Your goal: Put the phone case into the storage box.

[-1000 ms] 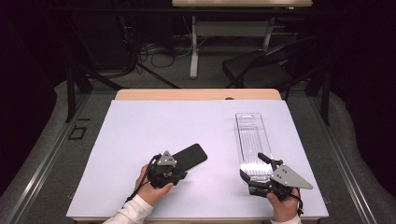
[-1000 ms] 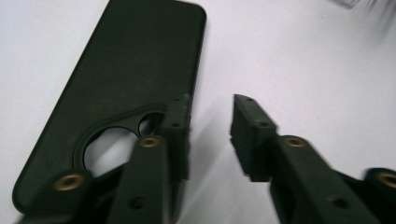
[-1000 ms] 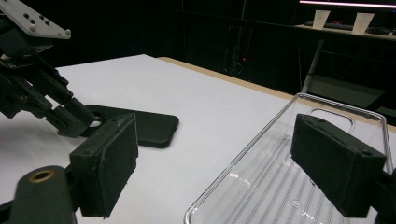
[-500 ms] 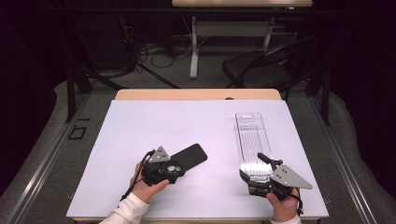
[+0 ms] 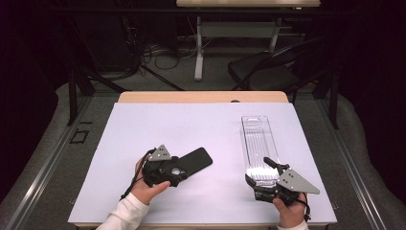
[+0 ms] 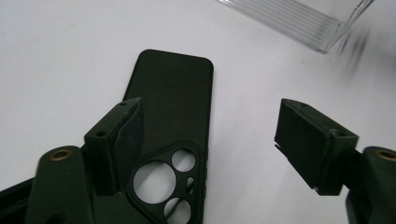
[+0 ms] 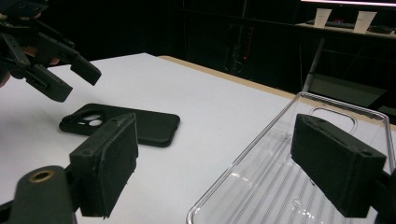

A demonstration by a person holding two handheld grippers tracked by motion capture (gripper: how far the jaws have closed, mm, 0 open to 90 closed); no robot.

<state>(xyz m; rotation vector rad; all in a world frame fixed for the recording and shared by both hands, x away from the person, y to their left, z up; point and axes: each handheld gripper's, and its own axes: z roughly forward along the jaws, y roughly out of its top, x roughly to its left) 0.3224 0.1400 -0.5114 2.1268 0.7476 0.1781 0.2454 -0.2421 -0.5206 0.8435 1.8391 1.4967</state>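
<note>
The black phone case lies flat on the white table, its camera cut-outs toward me. The clear ribbed plastic tray lies flat, well to its right.

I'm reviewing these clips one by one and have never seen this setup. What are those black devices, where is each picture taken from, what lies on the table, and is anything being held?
No robot here: a person holds a hand-operated claw in each hand, the left claw and the right claw. The high view looks down on the white table from above the person's side. The other two pictures come from cameras riding on each claw, looking along its two black jaws.

On the table lie a black phone case, camera cut-outs toward the person, and a long clear plastic tray.

The left claw's jaws have just been opening; they stand apart above the phone case's camera end, not pressing on it, so the case rests free on the table. The right claw's jaws sit wide either side of the tray's near end; the pads do not appear to squeeze it.
</note>
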